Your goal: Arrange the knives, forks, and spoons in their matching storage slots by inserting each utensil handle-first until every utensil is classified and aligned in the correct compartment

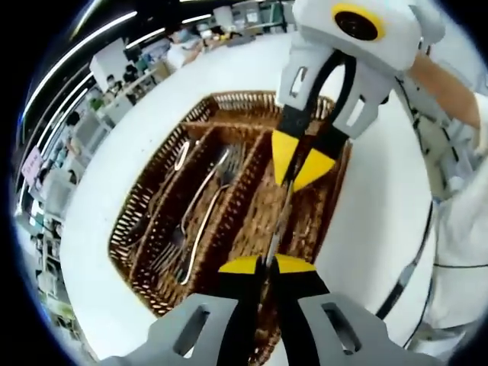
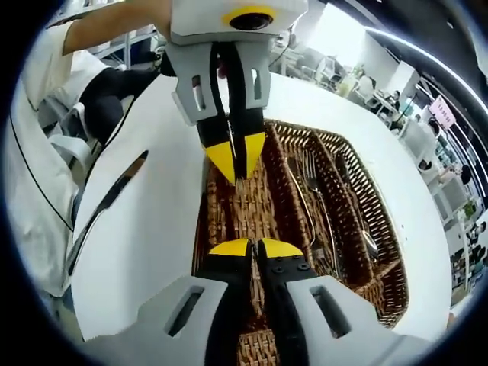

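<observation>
left gripper (image 1: 266, 264) and right gripper (image 1: 299, 169) both clamp one knife (image 1: 279, 221) over wicker tray (image 1: 145, 204); second knife (image 2: 107, 202) on white surface (image 2: 152, 236).

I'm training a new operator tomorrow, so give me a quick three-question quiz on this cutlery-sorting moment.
1. True or false: forks lie inside the wicker tray.
2. Where does the loose knife lie?
A) on the white table, beside the tray
B) in the tray's middle compartment
C) in a cup
3. Fill in: the left gripper and the right gripper both pinch one slim metal ____ above the tray.

Key: 1 true. 2 A. 3 utensil; it is too thin to tell which kind.
</observation>
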Action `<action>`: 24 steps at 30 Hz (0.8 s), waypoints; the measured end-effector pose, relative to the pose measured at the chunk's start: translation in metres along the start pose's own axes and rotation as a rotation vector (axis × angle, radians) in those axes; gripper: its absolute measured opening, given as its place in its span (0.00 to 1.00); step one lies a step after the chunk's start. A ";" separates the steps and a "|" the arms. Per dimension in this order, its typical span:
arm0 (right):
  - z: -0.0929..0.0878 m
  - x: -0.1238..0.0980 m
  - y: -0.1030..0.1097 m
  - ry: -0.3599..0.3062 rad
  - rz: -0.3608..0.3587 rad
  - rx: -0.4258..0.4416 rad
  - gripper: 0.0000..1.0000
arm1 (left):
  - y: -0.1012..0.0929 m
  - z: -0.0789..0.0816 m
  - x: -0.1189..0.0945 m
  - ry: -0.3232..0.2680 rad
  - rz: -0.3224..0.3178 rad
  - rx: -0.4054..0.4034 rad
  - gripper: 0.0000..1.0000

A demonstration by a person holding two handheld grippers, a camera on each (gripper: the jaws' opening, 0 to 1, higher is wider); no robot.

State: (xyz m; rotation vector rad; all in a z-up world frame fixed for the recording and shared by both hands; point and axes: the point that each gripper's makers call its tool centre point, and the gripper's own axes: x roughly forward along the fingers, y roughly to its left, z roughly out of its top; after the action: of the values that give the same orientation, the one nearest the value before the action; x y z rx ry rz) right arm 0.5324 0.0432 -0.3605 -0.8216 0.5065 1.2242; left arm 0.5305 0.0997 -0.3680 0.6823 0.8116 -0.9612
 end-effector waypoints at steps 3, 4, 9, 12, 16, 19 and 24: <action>0.000 0.005 0.001 -0.006 0.010 0.006 0.03 | 0.004 -0.003 0.002 0.009 -0.005 -0.005 0.05; 0.000 0.006 0.001 -0.005 0.012 0.006 0.03 | 0.005 -0.004 0.002 0.010 -0.003 -0.003 0.05; -0.001 0.015 -0.005 -0.002 0.024 0.014 0.03 | 0.013 -0.008 0.006 0.009 -0.008 -0.014 0.05; -0.002 0.019 -0.005 -0.002 0.028 0.021 0.03 | 0.018 -0.011 0.009 0.014 -0.017 -0.025 0.05; -0.005 0.025 -0.004 0.003 0.033 0.026 0.03 | 0.017 -0.014 0.015 0.027 -0.018 -0.020 0.05; -0.008 0.028 -0.004 0.006 0.041 0.033 0.03 | 0.019 -0.015 0.019 0.031 -0.025 -0.020 0.05; -0.012 0.033 -0.010 0.004 0.049 0.047 0.03 | 0.017 -0.016 0.025 0.033 -0.036 -0.029 0.05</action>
State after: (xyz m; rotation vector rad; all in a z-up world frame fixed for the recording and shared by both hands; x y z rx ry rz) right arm 0.5523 0.0526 -0.3891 -0.7755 0.5593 1.2516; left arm 0.5494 0.1088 -0.3946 0.6623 0.8679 -0.9711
